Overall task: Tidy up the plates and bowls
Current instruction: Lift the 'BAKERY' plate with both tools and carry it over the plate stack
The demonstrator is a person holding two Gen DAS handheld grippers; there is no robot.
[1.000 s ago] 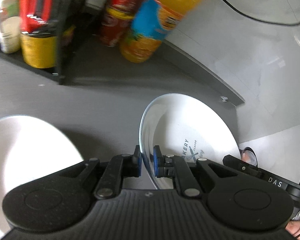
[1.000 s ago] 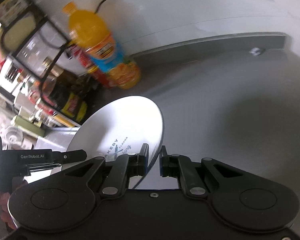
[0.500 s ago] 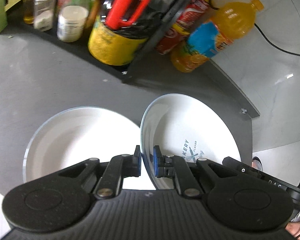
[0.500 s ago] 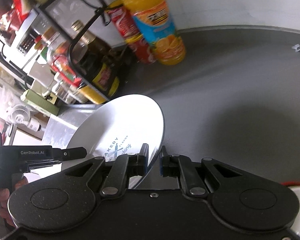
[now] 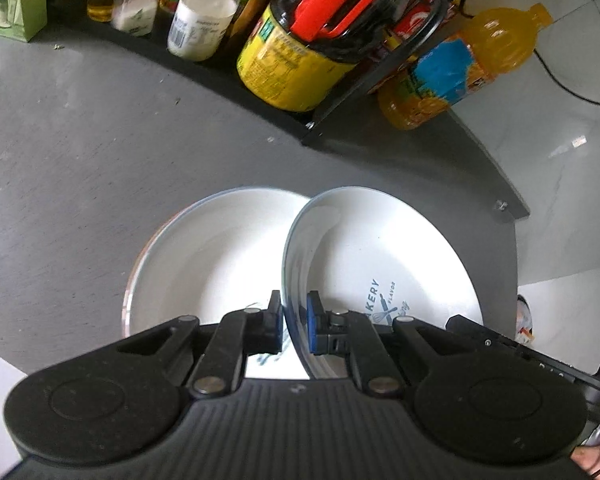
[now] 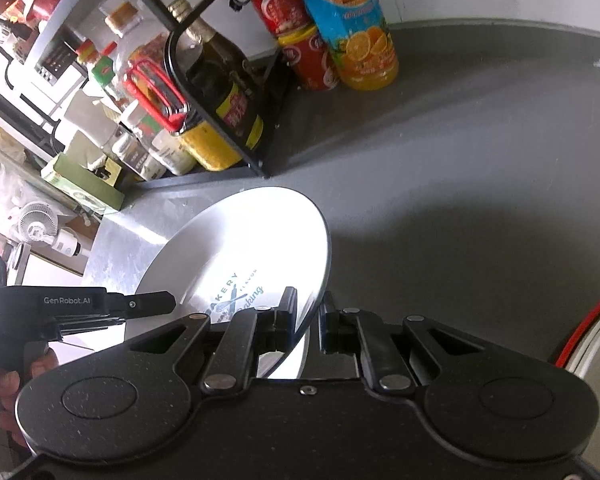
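In the left wrist view, the left gripper (image 5: 293, 322) has its fingers (image 5: 275, 322) clenched on the near rim of a white plate (image 5: 380, 264) with blue printed lettering, which is tilted up on edge above the grey surface (image 5: 80, 152). Just beside it, partly behind its left rim, a second white plate (image 5: 204, 264) lies flat near the front edge of the surface. Whether the two rims touch cannot be told. Along the back edge stands a black rack (image 5: 340, 112) crowded with jars and bottles, and an orange drink bottle (image 5: 460, 68) sits by the back right corner. In the right wrist view, the right gripper (image 6: 306, 322) grips the opposite rim of the same lettered plate (image 6: 240, 256), fingers (image 6: 288, 316) pinched on its thin edge, so the plate hangs between both tools, over the surface and well in front of the rack. A red-rimmed dish (image 6: 592, 332) peeks in at the right edge. The likely step is laying the held plate onto the flat one. The risks are judged: both grips bite only a narrow glazed rim, so uneven lowering or one side letting go early could let the plate pivot and slip, and coming down off-centre could knock rim against rim or push the lower plate toward the front edge.
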